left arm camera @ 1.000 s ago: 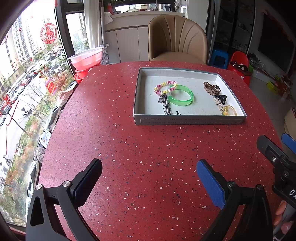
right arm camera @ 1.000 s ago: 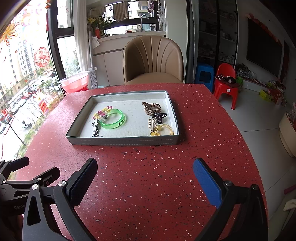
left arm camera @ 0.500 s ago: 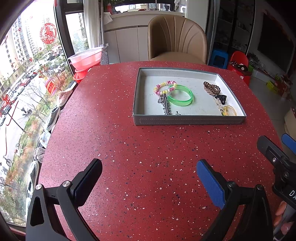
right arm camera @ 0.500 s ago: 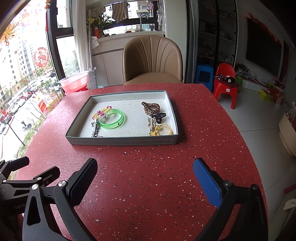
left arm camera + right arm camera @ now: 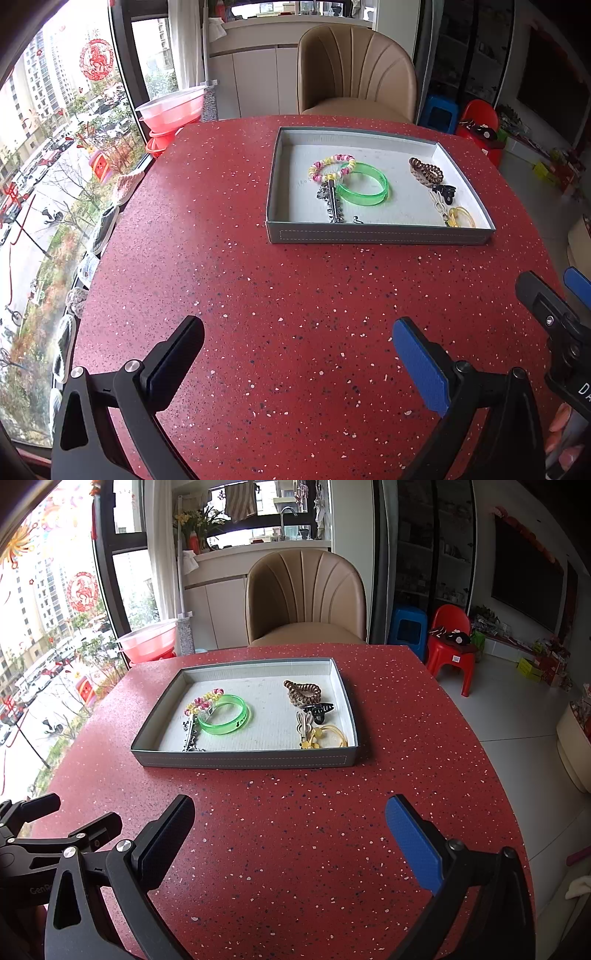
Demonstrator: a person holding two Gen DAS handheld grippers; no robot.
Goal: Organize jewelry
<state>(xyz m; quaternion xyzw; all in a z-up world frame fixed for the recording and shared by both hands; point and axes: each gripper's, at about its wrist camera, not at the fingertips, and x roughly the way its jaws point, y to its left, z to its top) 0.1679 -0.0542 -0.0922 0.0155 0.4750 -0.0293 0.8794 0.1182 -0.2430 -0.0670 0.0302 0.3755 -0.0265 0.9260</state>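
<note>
1. My left gripper (image 5: 297, 360) hangs over the red speckled table (image 5: 221, 280), jaws wide apart, holding nothing.
2. My right gripper (image 5: 290, 836) is also spread wide and holds nothing.
3. Well ahead of both sits the shallow grey rectangular tray (image 5: 243, 758).
4. Inside, the translucent green plastic bangle (image 5: 224, 715) touches the pink-and-yellow beaded bracelet (image 5: 203, 701); the brown spiral hair tie (image 5: 303, 692) lies apart, on the right.

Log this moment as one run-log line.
left hand-held gripper: open, empty | right hand-held gripper: open, empty | tray: holds green bangle, hair ties, clips
</note>
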